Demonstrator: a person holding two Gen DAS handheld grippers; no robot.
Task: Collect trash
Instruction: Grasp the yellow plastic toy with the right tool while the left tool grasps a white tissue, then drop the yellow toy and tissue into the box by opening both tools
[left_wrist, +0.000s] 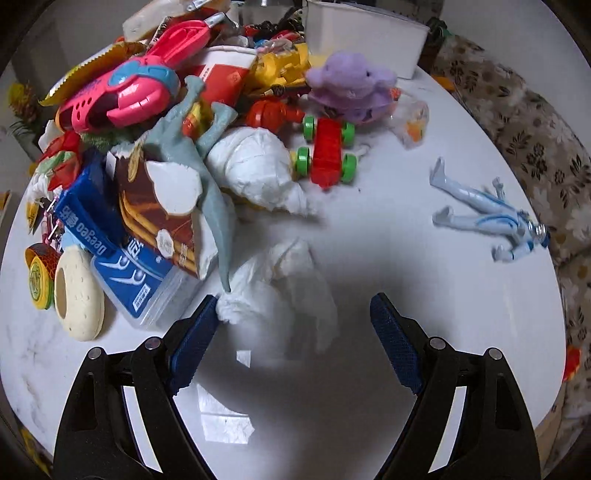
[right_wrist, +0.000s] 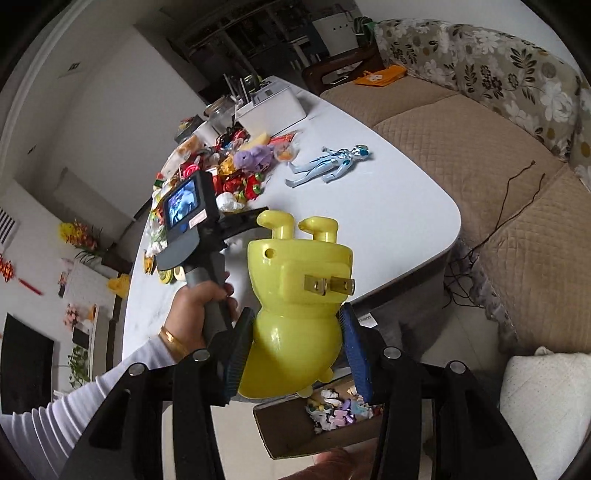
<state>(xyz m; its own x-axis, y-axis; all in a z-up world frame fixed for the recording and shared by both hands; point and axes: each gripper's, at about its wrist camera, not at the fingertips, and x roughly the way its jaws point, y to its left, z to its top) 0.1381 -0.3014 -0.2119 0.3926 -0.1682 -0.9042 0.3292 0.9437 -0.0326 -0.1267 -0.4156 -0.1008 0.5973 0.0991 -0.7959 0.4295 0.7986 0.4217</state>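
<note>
Left gripper (left_wrist: 293, 321) spread wide above crumpled tissue (left_wrist: 280, 295), hemmed by toy dinosaur (left_wrist: 207, 162) and snack boxes (left_wrist: 155, 206). Right gripper (right_wrist: 295, 350) clamped on yellow toy (right_wrist: 295, 295) over cardboard box (right_wrist: 291, 428).

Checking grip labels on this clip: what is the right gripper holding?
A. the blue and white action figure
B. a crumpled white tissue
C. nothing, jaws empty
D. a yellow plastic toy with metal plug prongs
D: in the right wrist view the right gripper has both blue pads pressed against the yellow plastic toy, whose brass prongs face the camera.
</note>
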